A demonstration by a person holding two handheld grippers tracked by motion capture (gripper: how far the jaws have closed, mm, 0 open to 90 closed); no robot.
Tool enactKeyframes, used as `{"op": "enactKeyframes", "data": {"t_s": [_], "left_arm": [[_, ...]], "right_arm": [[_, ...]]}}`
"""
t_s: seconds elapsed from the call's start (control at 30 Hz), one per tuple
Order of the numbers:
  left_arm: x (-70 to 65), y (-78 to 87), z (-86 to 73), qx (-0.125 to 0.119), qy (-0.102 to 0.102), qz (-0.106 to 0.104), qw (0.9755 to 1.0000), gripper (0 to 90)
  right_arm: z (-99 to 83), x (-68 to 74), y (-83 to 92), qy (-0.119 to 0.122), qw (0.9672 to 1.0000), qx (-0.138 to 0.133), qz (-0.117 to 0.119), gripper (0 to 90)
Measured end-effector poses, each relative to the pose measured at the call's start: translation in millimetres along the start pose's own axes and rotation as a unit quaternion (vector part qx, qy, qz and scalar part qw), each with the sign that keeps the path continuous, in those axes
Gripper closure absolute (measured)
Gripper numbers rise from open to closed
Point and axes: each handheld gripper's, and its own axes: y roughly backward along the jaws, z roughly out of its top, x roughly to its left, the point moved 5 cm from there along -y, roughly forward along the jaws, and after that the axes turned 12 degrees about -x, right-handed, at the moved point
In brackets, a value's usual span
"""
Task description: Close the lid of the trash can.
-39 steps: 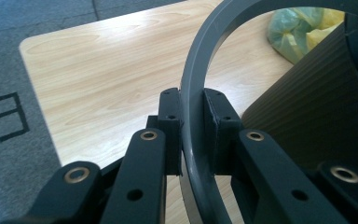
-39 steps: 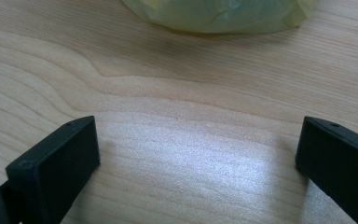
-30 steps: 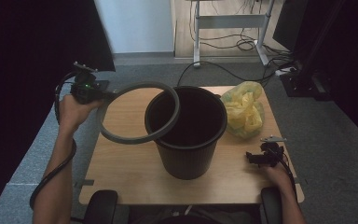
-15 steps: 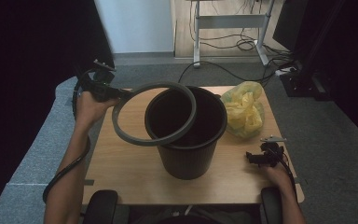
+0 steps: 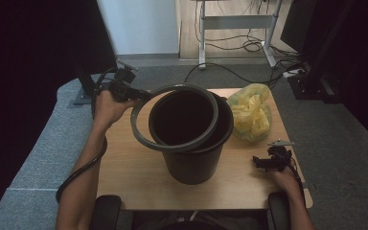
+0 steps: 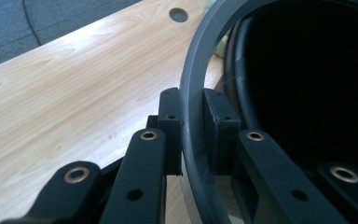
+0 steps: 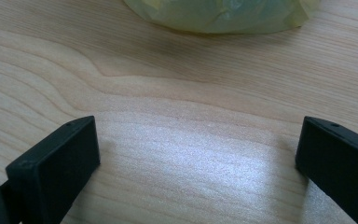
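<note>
The grey ring [image 5: 174, 117] is pinched at its left edge by the left gripper [image 5: 133, 92], jaws clamped narrowly on the band, and is held tilted over the mouth of the black bin [image 5: 196, 155] at frame centre. It should be levelled and centred over the rim before being lowered. The right gripper [image 5: 263, 162], jaws wide and empty, is rested at the lower right near the yellow bag [image 5: 253, 112].

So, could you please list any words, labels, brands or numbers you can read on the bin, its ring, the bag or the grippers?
None: no readable text anywhere.
Black bin: plain ribbed wall, no label.
Grey ring: bare, clamped in the left gripper.
Yellow plastic bag: no print visible.
Right gripper: plain black, unmarked.
</note>
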Motion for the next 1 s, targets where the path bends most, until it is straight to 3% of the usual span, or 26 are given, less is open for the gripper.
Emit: {"op": "enactKeyframes", "data": {"t_s": [0.47,0.73,1.0], "left_arm": [[-27.6,-25.6,16.8,0.008,-0.034,-0.002,0.9994,78.3],[-30.7,-31.4,12.5,0.007,-0.041,0.017,0.9990,77.2],[-29.7,-31.4,9.9,-0.007,-0.037,0.010,0.9992,75.2]], "right_arm": [[0.0,0.3,0.0,0.001,1.0000,0.000,0.002,0.0],[0.0,0.6,-0.1,0.002,1.0000,-0.001,0.003,0.0],[0.0,0.5,0.0,0.002,1.0000,0.000,0.003,0.0]]}}
